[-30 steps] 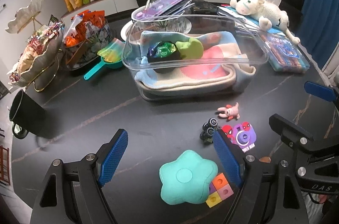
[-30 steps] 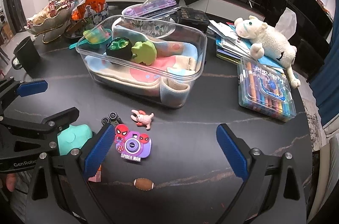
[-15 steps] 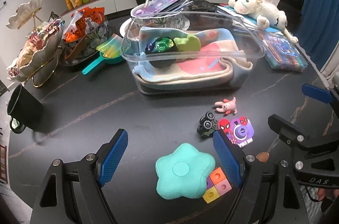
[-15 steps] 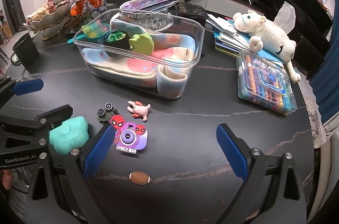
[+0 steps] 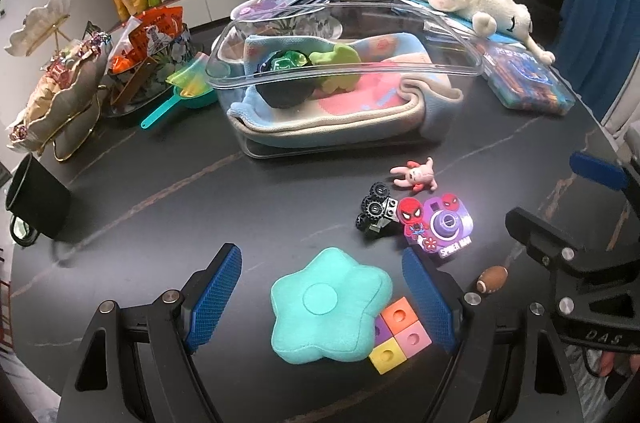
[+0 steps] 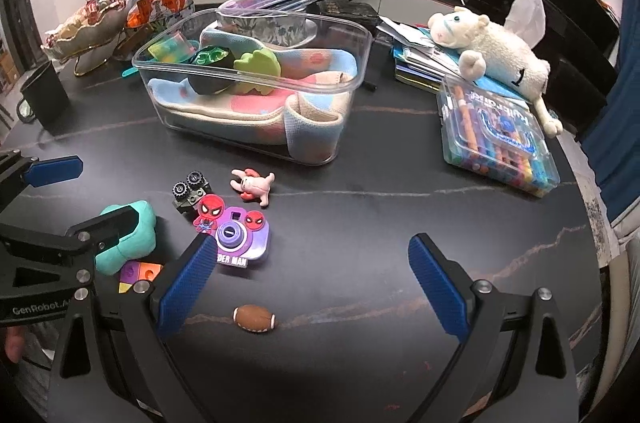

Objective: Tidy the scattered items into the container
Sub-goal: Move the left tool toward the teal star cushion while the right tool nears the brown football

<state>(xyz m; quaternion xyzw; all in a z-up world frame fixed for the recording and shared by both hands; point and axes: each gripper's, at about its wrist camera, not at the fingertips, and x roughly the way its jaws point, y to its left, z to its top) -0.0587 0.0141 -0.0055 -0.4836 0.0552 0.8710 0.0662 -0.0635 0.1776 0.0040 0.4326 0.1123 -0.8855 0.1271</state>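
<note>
A clear plastic container (image 5: 440, 63) (image 6: 352, 79) holds a folded blanket, a black-green toy and a green toy. On the dark table in front of it lie a teal star cushion (image 5: 328, 307) (image 6: 132, 239), coloured cubes (image 5: 400, 335) (image 6: 140, 273), a black wheeled toy (image 5: 374, 209) (image 6: 190, 189), a pink bunny (image 5: 416, 175) (image 6: 254, 183), a Spider-Man camera (image 5: 438, 223) (image 6: 236, 233) and a tiny football (image 5: 492, 279) (image 6: 254, 318). My left gripper (image 5: 320, 299) is open, its fingers either side of the cushion. My right gripper (image 6: 308, 287) is open above the football.
A black mug (image 5: 36, 199) stands at the left. Snack dishes (image 5: 64, 91) and a teal scoop (image 5: 180, 99) sit behind it. A marker case (image 6: 496, 135), a plush lamb (image 6: 492, 51) and stacked books (image 6: 416, 63) fill the right side.
Both grippers have drawn back toward the near table edge. The cushion now sits between my left fingers and the football has come fully into the right view.
</note>
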